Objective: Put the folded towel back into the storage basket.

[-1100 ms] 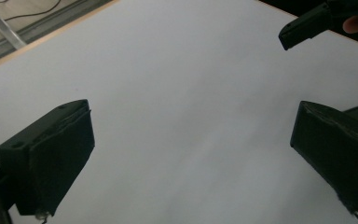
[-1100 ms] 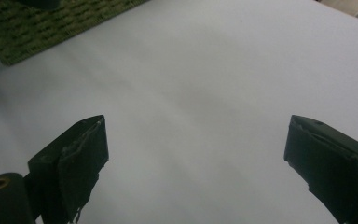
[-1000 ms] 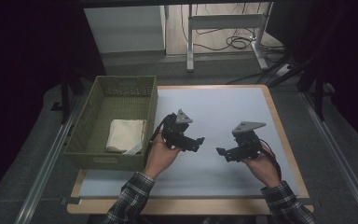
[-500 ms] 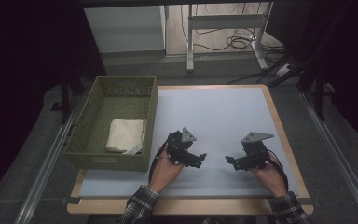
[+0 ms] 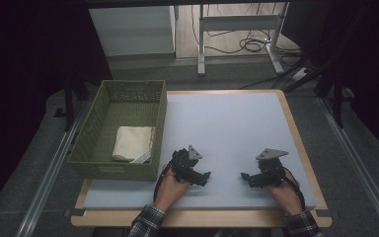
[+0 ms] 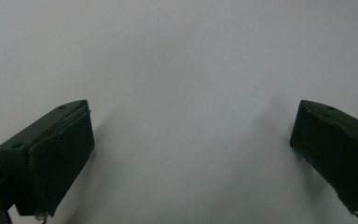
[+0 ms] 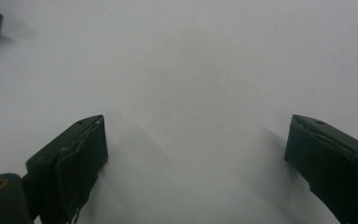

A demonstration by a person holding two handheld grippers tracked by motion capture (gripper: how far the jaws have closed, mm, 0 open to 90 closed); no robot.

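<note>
A folded cream cloth (image 5: 133, 142) lies inside the green woven basket (image 5: 94, 133) at the table's left. My left gripper (image 5: 205, 177) rests low on the pale grey mat (image 5: 227, 123), just right of the basket's near corner. Its jaws stand wide apart over bare mat, so the left gripper (image 6: 191, 154) is open and holds nothing. My right gripper (image 5: 245, 178) sits near the front right of the mat, pointing left. The right gripper (image 7: 196, 158) is open too, with only mat between its pads.
The mat lies on a wood-edged table (image 5: 301, 143). A small pale tag (image 5: 142, 158) lies beside the cloth in the basket. Beyond the table stand a white cabinet (image 5: 133, 29) and a desk frame (image 5: 237, 24) with cables on the floor.
Both hands have drawn the grippers back toward the table's front edge and lowered them onto the mat. The cloth stays in the basket.
</note>
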